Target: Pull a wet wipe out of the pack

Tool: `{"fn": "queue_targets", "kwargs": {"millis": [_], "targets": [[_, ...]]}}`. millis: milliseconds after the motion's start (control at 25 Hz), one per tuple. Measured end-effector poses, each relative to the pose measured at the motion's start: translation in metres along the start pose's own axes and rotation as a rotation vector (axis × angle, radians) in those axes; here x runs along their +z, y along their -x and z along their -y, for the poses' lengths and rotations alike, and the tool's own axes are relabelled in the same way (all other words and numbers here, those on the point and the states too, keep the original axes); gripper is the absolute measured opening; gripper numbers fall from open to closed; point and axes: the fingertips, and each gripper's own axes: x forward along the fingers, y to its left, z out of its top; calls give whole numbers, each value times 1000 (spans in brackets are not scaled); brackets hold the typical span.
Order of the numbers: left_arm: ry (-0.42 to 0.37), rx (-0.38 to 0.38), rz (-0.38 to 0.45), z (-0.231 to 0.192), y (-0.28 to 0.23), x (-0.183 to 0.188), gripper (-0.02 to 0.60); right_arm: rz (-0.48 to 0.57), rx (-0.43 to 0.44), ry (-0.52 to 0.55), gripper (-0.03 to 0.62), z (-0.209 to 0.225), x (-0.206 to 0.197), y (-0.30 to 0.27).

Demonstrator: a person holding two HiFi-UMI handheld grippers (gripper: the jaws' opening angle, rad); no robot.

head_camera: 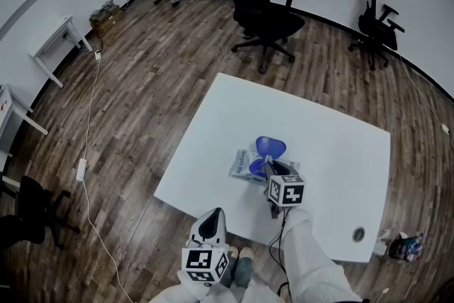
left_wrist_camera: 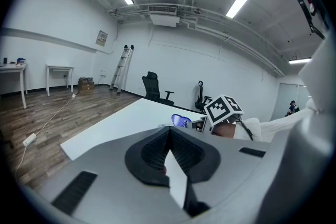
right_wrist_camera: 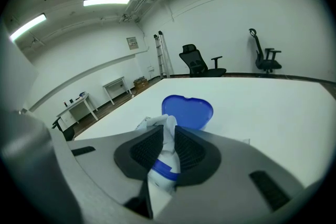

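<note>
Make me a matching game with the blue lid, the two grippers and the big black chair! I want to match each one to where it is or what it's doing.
Things:
1. blue lid
2. left gripper
3. right gripper
4. black chair

Places or states:
A. closed on a wet wipe
B. standing on the wooden floor
C. jaws together, nothing held, off the table
D. flipped open above the pack

Pairs: 1-D, 2-C, 3-A, 4-B
</note>
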Motion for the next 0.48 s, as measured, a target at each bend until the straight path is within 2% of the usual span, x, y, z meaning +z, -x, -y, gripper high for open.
{"fn": "queue_targets", "kwargs": {"millis": [80,480], "targets": [[1,0,-1,0,0,-1,-2,4,-8,3,57,2,0,1],[-1,1,-7,2,2,-1,-2,16,-30,-4,29,7,1,4]]}}
